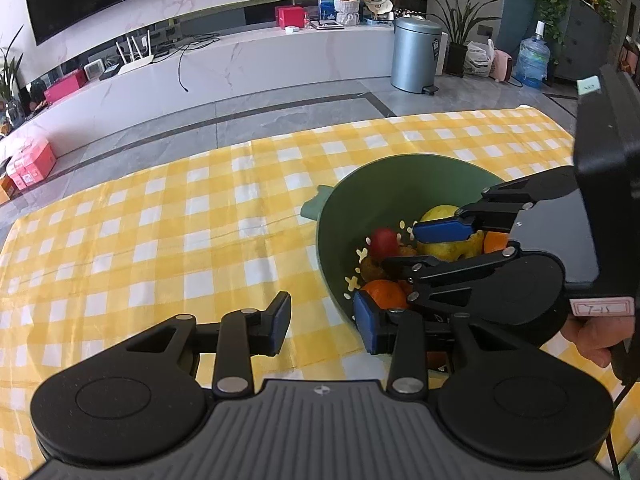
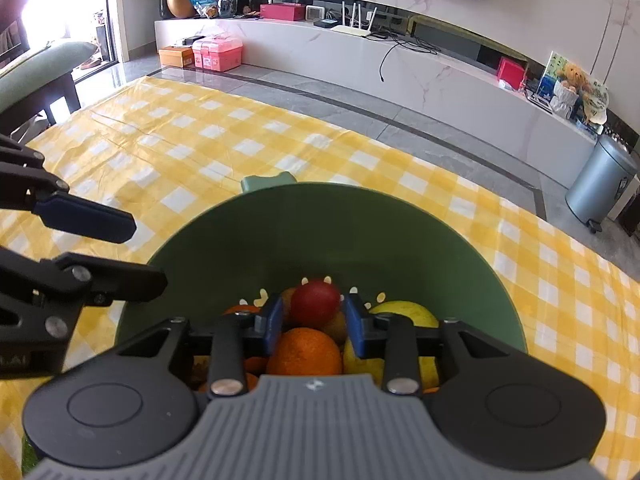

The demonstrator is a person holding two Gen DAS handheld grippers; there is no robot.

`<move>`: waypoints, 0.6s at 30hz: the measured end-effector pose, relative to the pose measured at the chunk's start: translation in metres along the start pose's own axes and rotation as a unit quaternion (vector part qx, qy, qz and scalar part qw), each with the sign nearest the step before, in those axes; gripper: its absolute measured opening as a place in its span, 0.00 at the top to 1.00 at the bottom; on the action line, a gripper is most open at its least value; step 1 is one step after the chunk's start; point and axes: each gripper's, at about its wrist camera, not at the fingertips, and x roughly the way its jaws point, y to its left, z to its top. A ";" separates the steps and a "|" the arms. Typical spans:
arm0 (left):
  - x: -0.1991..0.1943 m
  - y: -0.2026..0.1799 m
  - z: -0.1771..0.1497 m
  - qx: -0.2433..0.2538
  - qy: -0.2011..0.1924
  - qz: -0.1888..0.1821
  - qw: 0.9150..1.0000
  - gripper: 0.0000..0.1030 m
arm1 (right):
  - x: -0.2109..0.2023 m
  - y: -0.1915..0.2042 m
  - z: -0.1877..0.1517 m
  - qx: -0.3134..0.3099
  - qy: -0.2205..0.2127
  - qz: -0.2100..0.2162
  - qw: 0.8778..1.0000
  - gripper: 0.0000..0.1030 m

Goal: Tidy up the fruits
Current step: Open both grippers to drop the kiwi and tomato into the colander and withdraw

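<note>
**Right claw down among the fruit**

While the yellow checked tablecloth point(image 1: 160, 220) lies bare around it, the green bowl point(image 2: 340, 232) holds the fruit near the table's middle. Left gripper point(image 1: 322, 318) waits open at the rim; right gripper point(image 2: 314, 322) hangs open astride the orange point(image 2: 304, 350) and red fruit point(image 2: 314, 300). Best to centre on one before squeezing.

Bright daylight, blown-out window point(image 2: 52, 4) top left in right view. Soft shadows on tablecloth point(image 1: 160, 232). Heavy fisheye curvature, dark vignette corners. Focus sharp enough.
</note>
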 end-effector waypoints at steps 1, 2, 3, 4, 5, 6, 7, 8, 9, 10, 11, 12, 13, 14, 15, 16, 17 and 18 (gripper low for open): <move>0.000 0.001 -0.001 -0.001 0.000 -0.001 1.000 0.57 | -0.001 0.000 -0.001 0.000 -0.001 0.001 1.000 0.68; -0.001 0.001 -0.001 -0.003 0.000 -0.002 1.000 0.57 | -0.003 0.000 -0.001 0.000 -0.002 0.002 1.000 0.67; -0.002 0.001 -0.001 -0.004 0.000 -0.003 1.000 0.57 | -0.004 0.000 -0.002 0.000 -0.004 0.003 1.000 0.65; -0.004 0.001 -0.001 -0.005 -0.001 -0.004 1.000 0.57 | -0.006 0.000 -0.002 0.001 -0.006 0.003 1.000 0.65; -0.006 0.001 -0.001 -0.005 -0.002 -0.003 1.000 0.57 | -0.009 0.001 -0.003 0.001 -0.008 0.001 1.000 0.64; -0.009 0.001 -0.002 -0.004 -0.005 -0.003 1.000 0.57 | -0.011 0.001 -0.003 0.000 -0.011 0.000 1.000 0.63; -0.012 0.001 -0.002 -0.004 -0.006 -0.004 1.000 0.57 | -0.015 0.001 -0.004 0.000 -0.014 0.000 1.000 0.63; -0.015 0.000 -0.003 -0.004 -0.008 -0.005 1.000 0.57 | -0.021 0.001 -0.005 -0.001 -0.018 0.001 1.000 0.63; -0.018 0.000 -0.004 -0.004 -0.010 -0.007 1.000 0.57 | -0.025 0.002 -0.007 -0.002 -0.021 0.001 1.000 0.63; -0.021 0.000 -0.005 -0.004 -0.012 -0.009 1.000 0.57 | -0.031 0.003 -0.009 -0.003 -0.025 0.001 1.000 0.62; -0.025 -0.001 -0.007 -0.004 -0.014 -0.011 1.000 0.57 | -0.036 0.003 -0.011 -0.001 -0.028 -0.001 1.000 0.61; -0.030 -0.003 -0.009 -0.003 -0.017 -0.013 1.000 0.57 | -0.043 0.004 -0.014 0.004 -0.031 -0.003 1.000 0.61; -0.034 -0.004 -0.010 -0.003 -0.019 -0.013 1.000 0.57 | -0.049 0.004 -0.016 0.009 -0.034 -0.004 0.999 0.61; -0.039 -0.006 -0.013 -0.002 -0.022 -0.013 1.000 0.57 | -0.057 0.005 -0.020 0.016 -0.037 -0.005 0.999 0.61; -0.044 -0.008 -0.014 -0.002 -0.025 -0.013 1.000 0.57 | -0.063 0.005 -0.022 0.021 -0.040 -0.006 0.999 0.61; -0.049 -0.011 -0.017 -0.001 -0.028 -0.014 1.000 0.57 | -0.071 0.007 -0.026 0.026 -0.045 -0.009 0.999 0.60; -0.053 -0.013 -0.019 -0.001 -0.030 -0.015 0.999 0.57 | -0.079 0.008 -0.030 0.032 -0.053 -0.013 0.998 0.59; -0.057 -0.016 -0.022 -0.002 -0.031 -0.017 0.999 0.57 | -0.087 0.010 -0.034 0.037 -0.061 -0.015 0.997 0.57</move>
